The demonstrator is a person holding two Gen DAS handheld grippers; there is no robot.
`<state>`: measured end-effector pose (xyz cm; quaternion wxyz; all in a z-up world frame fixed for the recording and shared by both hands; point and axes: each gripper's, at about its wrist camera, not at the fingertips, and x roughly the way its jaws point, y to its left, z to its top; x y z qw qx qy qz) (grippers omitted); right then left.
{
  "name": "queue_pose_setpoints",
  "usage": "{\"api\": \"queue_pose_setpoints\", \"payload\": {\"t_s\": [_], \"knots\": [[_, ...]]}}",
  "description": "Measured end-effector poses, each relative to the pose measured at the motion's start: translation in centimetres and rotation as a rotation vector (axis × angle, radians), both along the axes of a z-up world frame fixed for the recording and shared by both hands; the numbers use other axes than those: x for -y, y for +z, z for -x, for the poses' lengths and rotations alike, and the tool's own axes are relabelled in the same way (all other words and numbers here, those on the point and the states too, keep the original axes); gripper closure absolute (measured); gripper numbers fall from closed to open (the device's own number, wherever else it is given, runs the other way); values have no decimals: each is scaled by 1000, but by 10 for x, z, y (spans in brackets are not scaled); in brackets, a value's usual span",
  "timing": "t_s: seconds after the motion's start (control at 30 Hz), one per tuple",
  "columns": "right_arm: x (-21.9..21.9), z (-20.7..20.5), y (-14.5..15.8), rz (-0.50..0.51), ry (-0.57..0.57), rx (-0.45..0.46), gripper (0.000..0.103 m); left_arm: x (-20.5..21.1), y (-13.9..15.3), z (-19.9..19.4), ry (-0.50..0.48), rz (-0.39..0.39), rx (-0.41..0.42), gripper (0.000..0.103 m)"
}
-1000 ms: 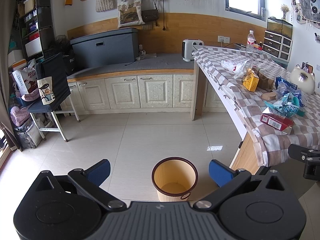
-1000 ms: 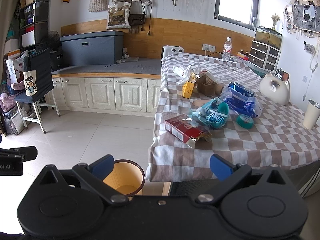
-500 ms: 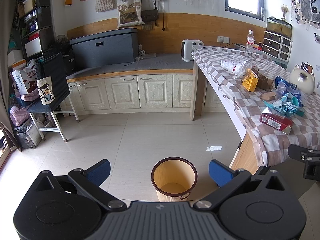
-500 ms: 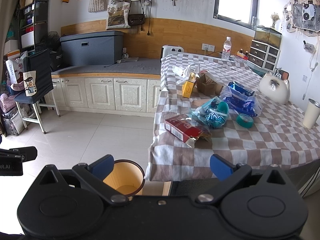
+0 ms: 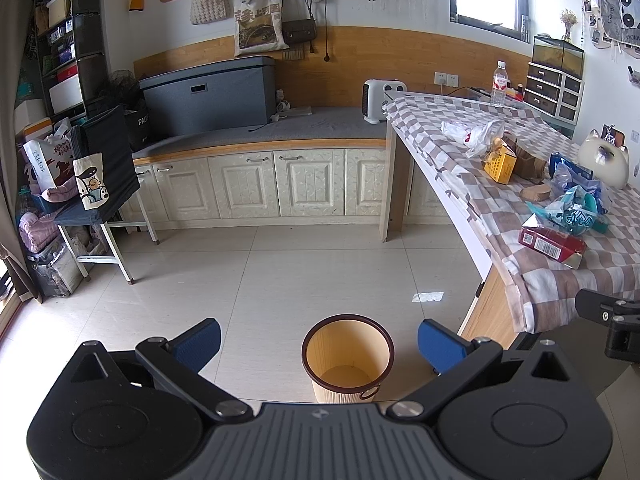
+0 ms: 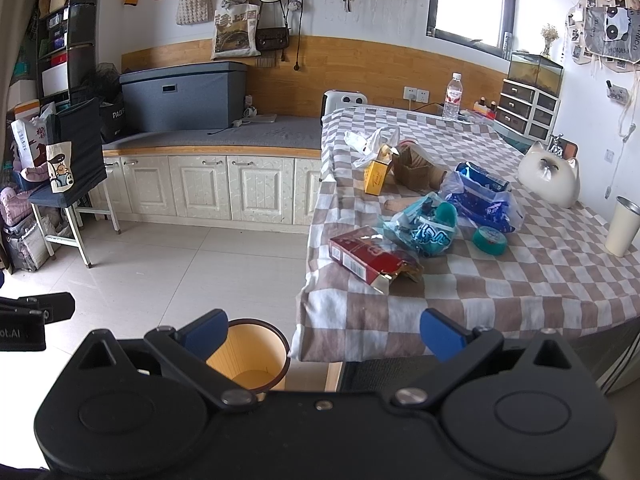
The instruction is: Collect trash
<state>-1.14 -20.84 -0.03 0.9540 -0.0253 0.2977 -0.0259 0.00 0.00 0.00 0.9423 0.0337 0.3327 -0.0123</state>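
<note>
A tan waste bin (image 5: 347, 358) with a dark rim stands empty on the floor by the table corner; the right wrist view shows the waste bin (image 6: 250, 354) too. My left gripper (image 5: 319, 342) hangs open above it, holding nothing. Trash lies on the checked tablecloth: a red carton (image 6: 370, 258), a teal wrapper (image 6: 424, 230), a blue bag (image 6: 482, 200), a yellow box (image 6: 377, 176), a brown paper bag (image 6: 414, 170) and a white plastic bag (image 6: 372, 142). My right gripper (image 6: 324, 330) is open and empty, short of the table's near edge.
A cat-shaped white jar (image 6: 550, 178), a metal cup (image 6: 622, 226), a tape roll (image 6: 490, 240) and a water bottle (image 6: 451, 96) also sit on the table (image 6: 520, 280). White cabinets (image 5: 260, 188) line the far wall. A stool with bags (image 5: 96, 200) stands at left.
</note>
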Motion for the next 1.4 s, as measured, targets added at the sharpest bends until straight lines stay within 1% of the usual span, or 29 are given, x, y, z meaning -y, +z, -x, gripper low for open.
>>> {"api": "queue_pose_setpoints", "payload": {"t_s": [0.77, 0.83, 0.93, 1.1, 1.3, 1.4], "knots": [[1, 0, 0, -2, 0, 1, 0, 1, 1, -1, -4, 2, 7, 0], [1, 0, 0, -5, -1, 3, 0, 1, 2, -1, -5, 4, 20, 0], [5, 4, 1, -11, -9, 19, 0, 0, 6, 5, -6, 7, 65, 0], [18, 13, 8, -26, -28, 87, 0, 6, 14, 6, -23, 9, 141, 0], [40, 19, 15, -65, -60, 162, 0, 21, 20, 3, -68, 16, 194, 0], [53, 23, 14, -86, -76, 193, 0, 33, 22, 0, -110, 17, 217, 0]]}}
